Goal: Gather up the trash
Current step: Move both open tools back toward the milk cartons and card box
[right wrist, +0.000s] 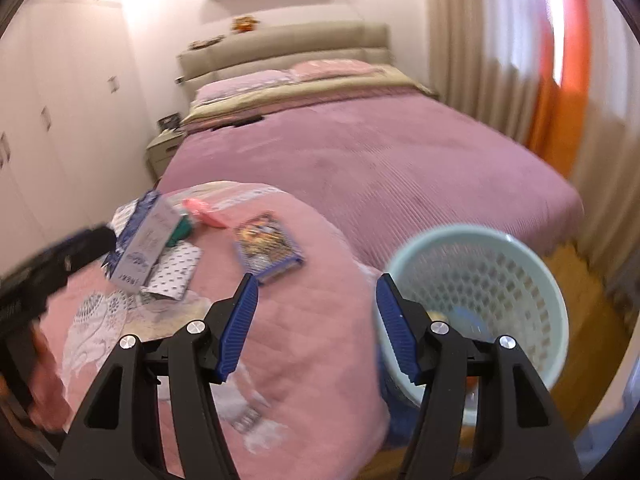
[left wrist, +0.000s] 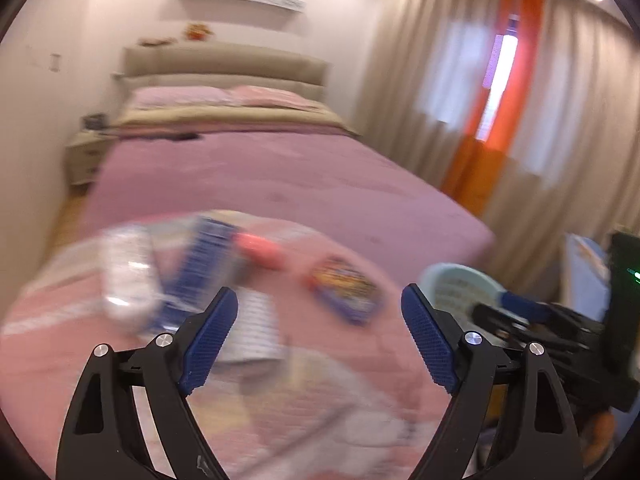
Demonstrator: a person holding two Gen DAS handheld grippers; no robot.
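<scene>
Several pieces of trash lie blurred on the pink blanket [left wrist: 344, 364] ahead of the left gripper [left wrist: 319, 334], whose jaws gape empty: a blue-and-white carton [left wrist: 200, 264] at eleven o'clock, a colourful packet [left wrist: 346, 290] at one; slowing and centring on one piece seems wise. From the right gripper [right wrist: 316, 326], also open and empty, the basket [right wrist: 478, 304] sits at two o'clock, holding something blue and yellow I cannot identify.

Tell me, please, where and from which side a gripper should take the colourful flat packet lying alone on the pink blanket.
The colourful packet lies flat on the pink blanket, so probably come from above and pinch across its two long edges; its narrow width should fit between the jaws.
</scene>
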